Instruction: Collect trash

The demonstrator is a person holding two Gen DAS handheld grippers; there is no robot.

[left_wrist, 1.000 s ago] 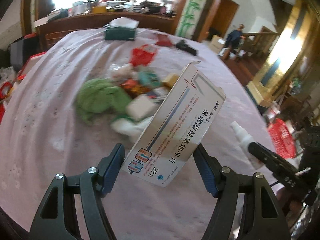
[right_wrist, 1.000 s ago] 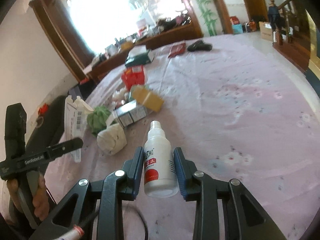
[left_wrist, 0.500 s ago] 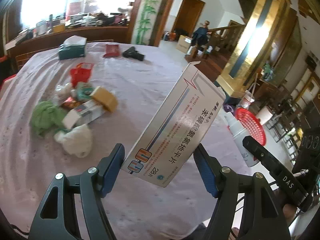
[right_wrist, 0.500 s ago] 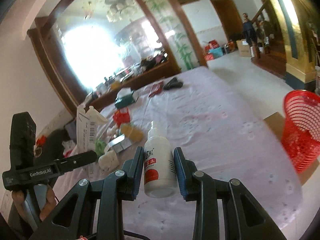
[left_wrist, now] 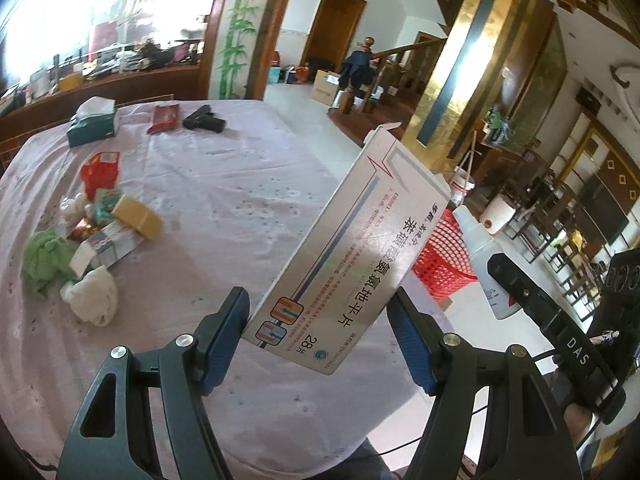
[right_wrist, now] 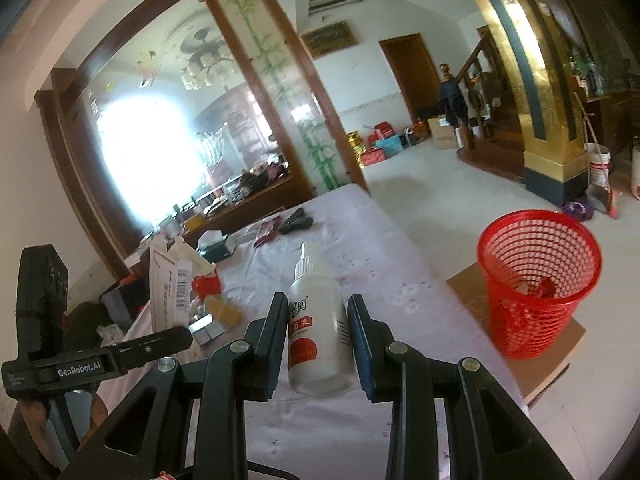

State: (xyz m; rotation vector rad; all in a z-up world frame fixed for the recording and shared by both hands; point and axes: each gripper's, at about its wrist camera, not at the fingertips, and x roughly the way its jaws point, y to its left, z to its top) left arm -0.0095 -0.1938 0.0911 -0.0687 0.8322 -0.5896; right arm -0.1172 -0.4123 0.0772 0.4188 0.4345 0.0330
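Observation:
My left gripper [left_wrist: 320, 328] is shut on a white medicine box [left_wrist: 352, 256] with Chinese print, held tilted above the table's near edge. My right gripper [right_wrist: 318, 344] is shut on a small white bottle [right_wrist: 320, 332] with a red label, held upright. The bottle also shows in the left wrist view [left_wrist: 480, 256], and the box in the right wrist view [right_wrist: 168, 292]. A red mesh waste basket [right_wrist: 536, 280] stands on cardboard on the floor, right of the table; it shows behind the box in the left wrist view [left_wrist: 440, 264].
The table with a pale purple cloth [left_wrist: 224, 200] carries a trash pile: green cloth [left_wrist: 44, 260], white wad [left_wrist: 94, 296], yellow block [left_wrist: 138, 218], red bag [left_wrist: 100, 168]. A tissue box [left_wrist: 92, 124], red packet [left_wrist: 164, 118] and black object [left_wrist: 204, 120] lie at its far end.
Both grippers have swung right, away from the trash pile, with their loads. The red basket has come into fuller view on the right.

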